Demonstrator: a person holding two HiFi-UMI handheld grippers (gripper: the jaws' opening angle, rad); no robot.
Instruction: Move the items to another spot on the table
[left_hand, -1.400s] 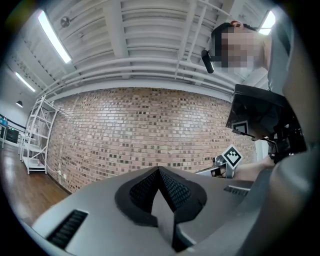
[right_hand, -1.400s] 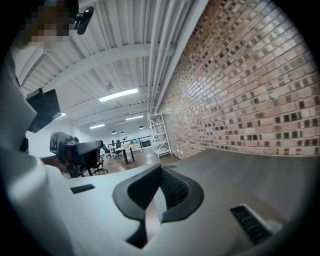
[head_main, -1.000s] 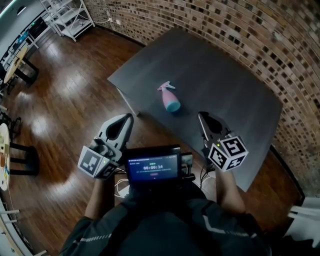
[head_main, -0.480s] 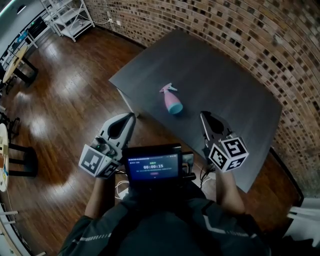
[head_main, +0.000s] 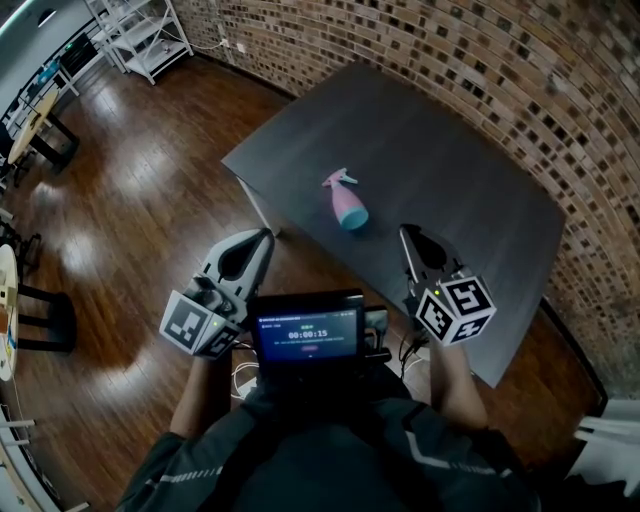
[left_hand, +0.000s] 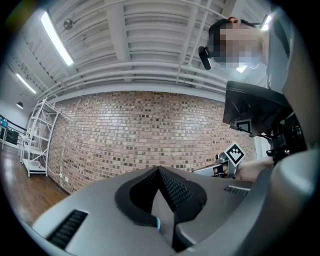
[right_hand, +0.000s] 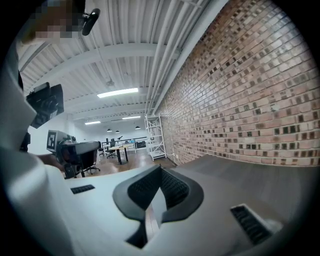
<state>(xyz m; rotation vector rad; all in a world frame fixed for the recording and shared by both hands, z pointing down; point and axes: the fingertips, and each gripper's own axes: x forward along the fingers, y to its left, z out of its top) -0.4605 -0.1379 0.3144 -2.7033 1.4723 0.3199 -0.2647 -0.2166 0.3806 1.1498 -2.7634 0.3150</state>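
Observation:
A pink spray bottle (head_main: 345, 200) with a teal base lies on its side on the dark grey table (head_main: 450, 170), near the table's front edge. My left gripper (head_main: 262, 236) hangs off the table's near left corner, jaws together, nothing in them. My right gripper (head_main: 404, 235) sits just over the front edge, to the right of the bottle and apart from it, shut and empty. In the left gripper view the left gripper (left_hand: 159, 170) faces the brick wall. In the right gripper view the right gripper (right_hand: 160, 167) has its pads pressed together above the tabletop (right_hand: 260, 185); the bottle is out of both gripper views.
A brick wall (head_main: 520, 70) runs along the table's far and right sides. Wooden floor (head_main: 120, 190) spreads to the left, with white shelving (head_main: 140, 30) at the back. A chest-mounted screen (head_main: 306, 328) sits between my hands.

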